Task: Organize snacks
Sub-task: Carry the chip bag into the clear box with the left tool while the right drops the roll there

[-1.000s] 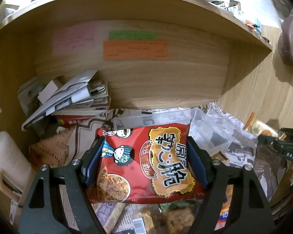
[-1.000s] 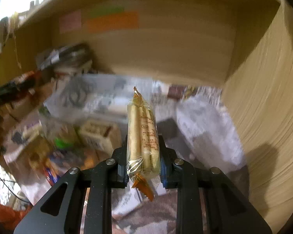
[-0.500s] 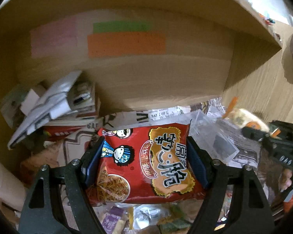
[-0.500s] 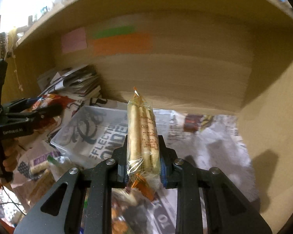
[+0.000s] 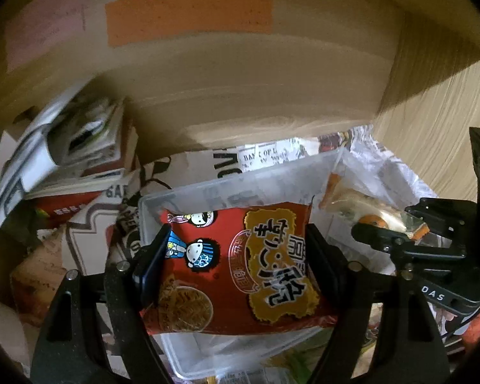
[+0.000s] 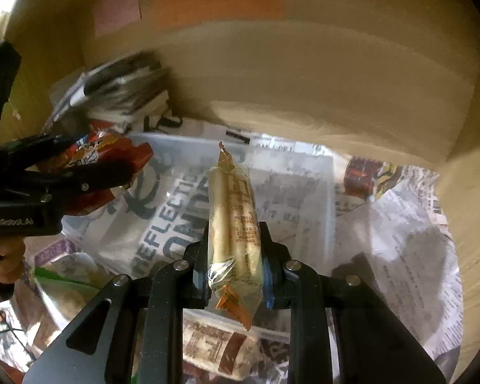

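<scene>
My left gripper (image 5: 236,252) is shut on a red noodle snack bag (image 5: 236,268) and holds it over the near left part of a clear plastic bin (image 5: 240,176). My right gripper (image 6: 233,252) is shut on a clear packet of golden wafer rolls (image 6: 232,220), held upright over the same bin (image 6: 329,192). In the right wrist view the left gripper (image 6: 89,176) and the red bag (image 6: 102,150) show at the left, over the bin's left edge. In the left wrist view the right gripper (image 5: 390,236) and its packet (image 5: 361,204) show at the right.
The bin stands on newspaper (image 6: 409,240) inside a wooden shelf nook with orange (image 5: 188,12), green and pink notes on its back wall. A stack of papers and boxes (image 5: 70,147) lies at the back left. Loose snack packs (image 6: 214,348) lie in front of the bin.
Both grippers have moved forward into the nook with their snacks. They now hover over the clear bin, closer to each other and to the back wall.
</scene>
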